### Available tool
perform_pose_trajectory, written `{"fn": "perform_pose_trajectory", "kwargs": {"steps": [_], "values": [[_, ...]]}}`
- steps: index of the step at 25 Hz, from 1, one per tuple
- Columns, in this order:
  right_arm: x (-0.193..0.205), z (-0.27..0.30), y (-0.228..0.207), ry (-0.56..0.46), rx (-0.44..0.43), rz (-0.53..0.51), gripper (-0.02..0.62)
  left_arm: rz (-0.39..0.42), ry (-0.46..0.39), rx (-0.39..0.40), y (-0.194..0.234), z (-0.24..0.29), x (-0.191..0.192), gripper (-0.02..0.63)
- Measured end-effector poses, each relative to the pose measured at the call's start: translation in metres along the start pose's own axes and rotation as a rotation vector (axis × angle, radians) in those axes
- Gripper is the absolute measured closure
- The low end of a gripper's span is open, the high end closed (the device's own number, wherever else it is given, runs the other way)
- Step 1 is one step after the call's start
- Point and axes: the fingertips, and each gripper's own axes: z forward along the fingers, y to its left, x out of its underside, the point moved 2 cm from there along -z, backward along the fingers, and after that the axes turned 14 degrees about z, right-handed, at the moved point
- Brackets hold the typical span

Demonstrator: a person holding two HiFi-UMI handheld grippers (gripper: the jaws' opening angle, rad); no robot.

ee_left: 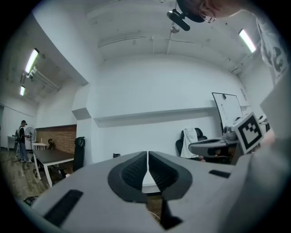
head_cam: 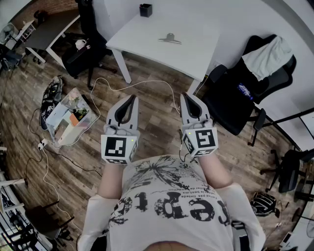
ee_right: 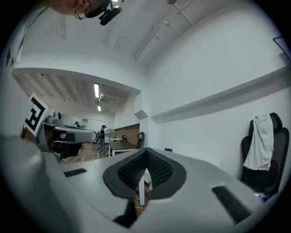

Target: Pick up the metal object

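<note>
The metal object (head_cam: 170, 38), a silvery clip-like piece, lies on the white table (head_cam: 147, 41) far ahead of me. Both grippers are held close to my chest above the wooden floor, well short of the table. My left gripper (head_cam: 131, 98) points forward with its jaws shut and nothing between them; in the left gripper view its pads (ee_left: 136, 172) meet along a thin line. My right gripper (head_cam: 188, 96) is beside it, also shut and empty. In the right gripper view its pads (ee_right: 157, 169) are pressed together.
A small black cup (head_cam: 145, 10) stands at the table's far edge. A black office chair (head_cam: 245, 93) with a white cloth (head_cam: 267, 54) is to the right. A white cable (head_cam: 142, 84) crosses the floor, where a box of items (head_cam: 68, 116) sits at the left.
</note>
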Motion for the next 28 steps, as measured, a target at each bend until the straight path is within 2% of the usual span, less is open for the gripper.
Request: {"fn": "perform_pose_trajectory", "kwargs": {"steps": [10, 14, 24, 28], "values": [[0.0, 0.005, 0.016, 0.005, -0.004, -0.006, 0.604, 0.0, -0.006, 0.015, 0.011, -0.005, 0.003, 0.595], [0.004, 0.009, 0.026, -0.002, 0.028, 0.006, 0.604, -0.011, -0.011, 0.023, 0.022, -0.013, 0.009, 0.595], [0.033, 0.032, 0.051, 0.02, 0.077, 0.054, 0.603, -0.027, 0.019, 0.004, 0.065, -0.032, 0.041, 0.595], [0.039, 0.055, 0.057, 0.04, 0.06, 0.064, 0.603, -0.06, 0.045, -0.02, 0.082, -0.027, 0.061, 0.595]]}}
